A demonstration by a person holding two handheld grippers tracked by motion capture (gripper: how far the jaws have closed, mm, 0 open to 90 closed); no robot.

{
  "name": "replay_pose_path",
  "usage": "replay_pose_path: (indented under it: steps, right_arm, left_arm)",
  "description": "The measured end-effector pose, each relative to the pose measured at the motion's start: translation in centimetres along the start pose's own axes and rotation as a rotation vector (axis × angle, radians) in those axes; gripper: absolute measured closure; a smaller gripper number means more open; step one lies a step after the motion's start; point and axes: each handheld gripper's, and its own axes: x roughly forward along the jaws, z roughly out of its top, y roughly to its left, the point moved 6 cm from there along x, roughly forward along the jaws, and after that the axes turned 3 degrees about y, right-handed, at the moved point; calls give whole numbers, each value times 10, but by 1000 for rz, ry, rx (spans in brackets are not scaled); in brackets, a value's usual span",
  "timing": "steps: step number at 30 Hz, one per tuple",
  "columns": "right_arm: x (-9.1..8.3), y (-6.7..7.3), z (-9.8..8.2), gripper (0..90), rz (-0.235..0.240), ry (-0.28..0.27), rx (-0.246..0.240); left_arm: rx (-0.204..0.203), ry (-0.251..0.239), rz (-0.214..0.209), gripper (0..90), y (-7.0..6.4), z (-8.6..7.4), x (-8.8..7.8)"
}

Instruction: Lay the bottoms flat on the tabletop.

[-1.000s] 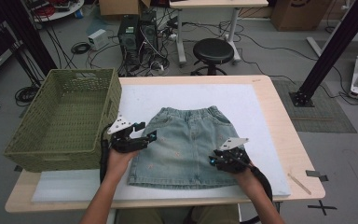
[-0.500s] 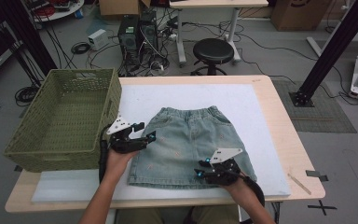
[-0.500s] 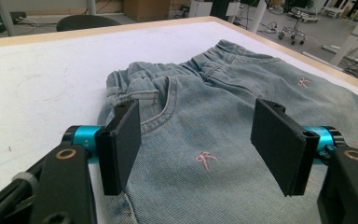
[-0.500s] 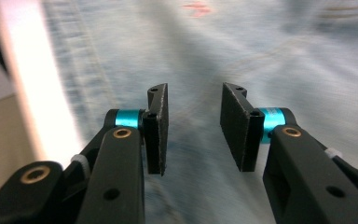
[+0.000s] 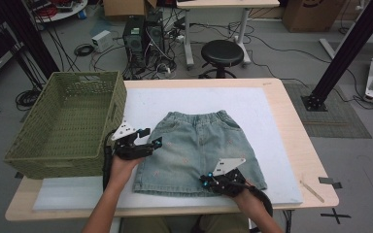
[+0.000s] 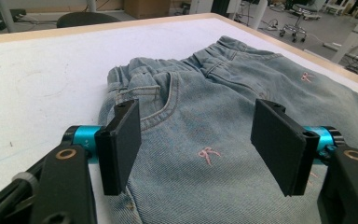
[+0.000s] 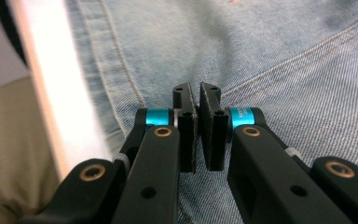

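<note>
A light-blue denim skirt lies flat on the white foam mat, waistband toward the far side. My left gripper hovers at the skirt's left edge. In the left gripper view its jaws stand open, straddling the skirt near the front pocket, with nothing pinched. My right gripper sits low over the bottom hem, pointing left. Its jaws have just been closing and now stand shut above the denim. I see no cloth between the pads.
A green woven basket stands on the table's left part, just beside my left hand. A thin wooden stick lies near the table's right front corner. Behind the table are a black stool, computer cases and cables.
My right gripper has slid left and toward the near edge along the skirt's hem, and its jaws have shut. The left gripper and the skirt have stayed put.
</note>
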Motion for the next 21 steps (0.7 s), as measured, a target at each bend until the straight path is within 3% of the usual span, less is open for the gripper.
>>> replay_pose_path:
  steps: [5,7,8,9,11,13,15,17,21]
  right_arm:
    - [-8,7,0,862,80,-19,9]
    - [-6,8,-2,834,57,6,-11]
    - [-5,8,-3,776,53,11,-7]
    - [-5,7,-3,680,56,5,5]
    - [-9,2,-3,641,43,-27,33]
    - [-20,-7,-3,609,12,-75,58]
    - [-34,-21,-6,606,-53,-97,92]
    - [-48,-39,-17,613,-149,-86,124]
    - [-64,-64,-46,652,-249,-37,177]
  left_arm:
    - [-3,2,4,335,1,-1,0]
    - [-1,6,5,334,1,-2,1]
    - [-2,7,4,334,1,-2,2]
    - [-4,7,4,334,1,-2,2]
    - [-6,6,9,334,1,-2,1]
    - [-5,5,9,334,2,-2,0]
    - [-12,2,10,334,2,-2,-1]
    - [-14,4,12,334,3,-3,-1]
    - [-18,4,15,333,3,-3,-1]
